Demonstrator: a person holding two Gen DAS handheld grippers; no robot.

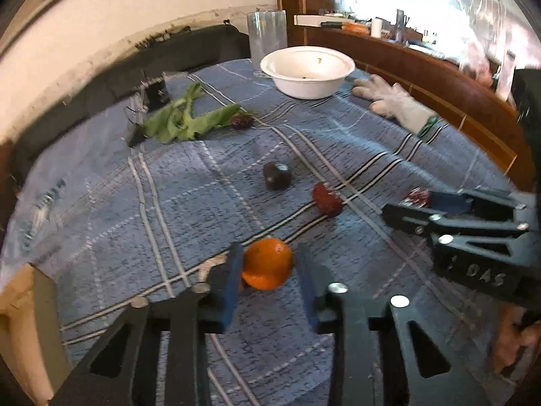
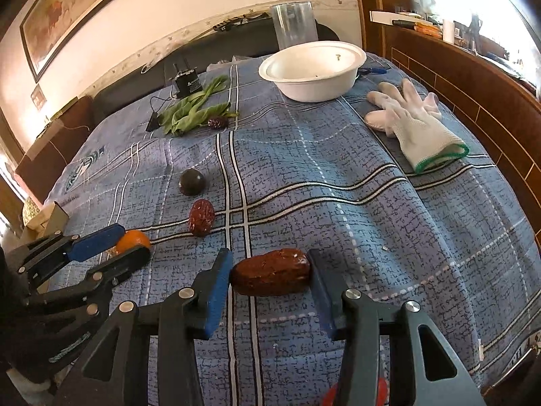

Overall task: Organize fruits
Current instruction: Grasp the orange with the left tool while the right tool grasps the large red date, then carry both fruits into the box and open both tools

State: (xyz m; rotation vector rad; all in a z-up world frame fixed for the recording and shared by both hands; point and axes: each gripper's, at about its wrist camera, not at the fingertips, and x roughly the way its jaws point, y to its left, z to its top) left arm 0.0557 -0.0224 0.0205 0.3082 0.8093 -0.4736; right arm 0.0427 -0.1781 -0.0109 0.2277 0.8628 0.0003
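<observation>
An orange lies on the blue checked cloth between the open fingers of my left gripper; the left pad touches it, the right pad stands apart. It shows in the right wrist view too. My right gripper is open around a large red date, also seen in the left wrist view. Another red date and a dark round fruit lie further out. A white bowl stands at the far side.
Green leaves with a small dark fruit lie far left beside a black device. A white glove lies right of the bowl. A clear glass stands behind the bowl. A wooden ledge borders the right.
</observation>
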